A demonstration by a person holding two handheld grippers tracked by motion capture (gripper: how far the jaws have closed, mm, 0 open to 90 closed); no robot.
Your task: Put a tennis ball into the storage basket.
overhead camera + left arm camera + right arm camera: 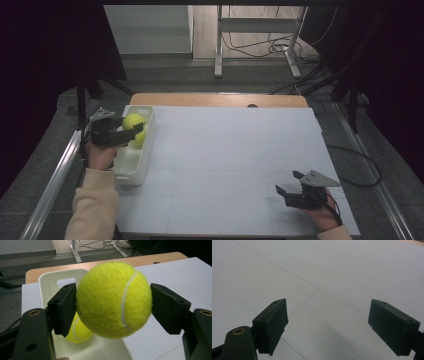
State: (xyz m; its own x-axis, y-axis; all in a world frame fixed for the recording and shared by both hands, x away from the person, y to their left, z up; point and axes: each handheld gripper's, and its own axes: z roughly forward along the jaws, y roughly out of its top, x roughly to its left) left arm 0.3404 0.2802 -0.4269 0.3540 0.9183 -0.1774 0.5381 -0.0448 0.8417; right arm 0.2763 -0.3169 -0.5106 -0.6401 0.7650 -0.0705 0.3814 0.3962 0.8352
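Gripping tennis ball (113,300) over bin (50,281).

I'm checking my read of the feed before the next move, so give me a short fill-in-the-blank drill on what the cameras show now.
1. The left gripper is shut on a ____ ball.
2. That held ball hangs over the white ____.
3. A second ball lies ____ the bin.
4. The right gripper, over the white table, has its jaws ____.

Missing words: tennis; bin; inside; open
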